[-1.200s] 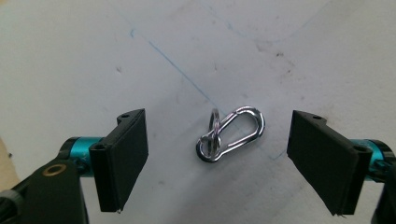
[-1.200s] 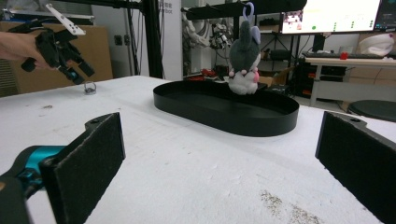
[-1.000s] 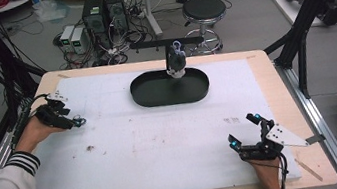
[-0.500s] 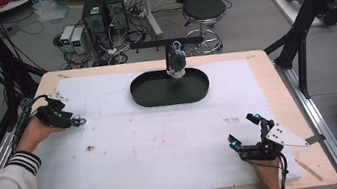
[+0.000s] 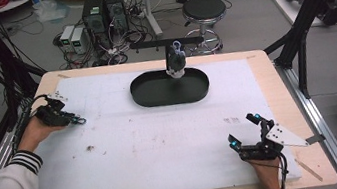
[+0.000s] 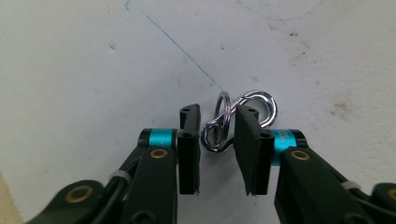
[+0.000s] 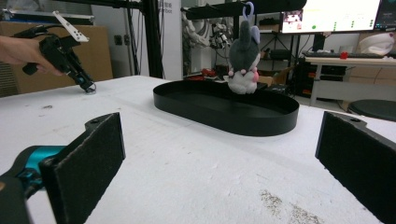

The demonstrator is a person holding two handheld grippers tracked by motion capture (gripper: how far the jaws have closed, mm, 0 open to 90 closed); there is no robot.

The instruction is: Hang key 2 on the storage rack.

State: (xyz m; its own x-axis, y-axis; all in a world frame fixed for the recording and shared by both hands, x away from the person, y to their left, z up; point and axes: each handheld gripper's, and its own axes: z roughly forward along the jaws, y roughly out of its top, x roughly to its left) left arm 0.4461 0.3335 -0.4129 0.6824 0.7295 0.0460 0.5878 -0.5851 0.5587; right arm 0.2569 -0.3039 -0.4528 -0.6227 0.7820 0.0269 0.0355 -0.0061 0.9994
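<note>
Above black oval tray [image 5: 156, 95], hanging plush bunny [image 5: 175, 63], tray bare

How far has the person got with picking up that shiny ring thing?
Done: the left gripper is down on the white table with the metal key ring clasp between its jaws. In hand: those jaws have just been closing, yet a gap shows beside the metal, so no firm grip. Left: squeeze, lift, probably carry it toward the hanging plush toy above the black tray. The right gripper waits open.

Silver key ring [image 6: 238, 119], black tray [image 5: 169, 88]
</note>
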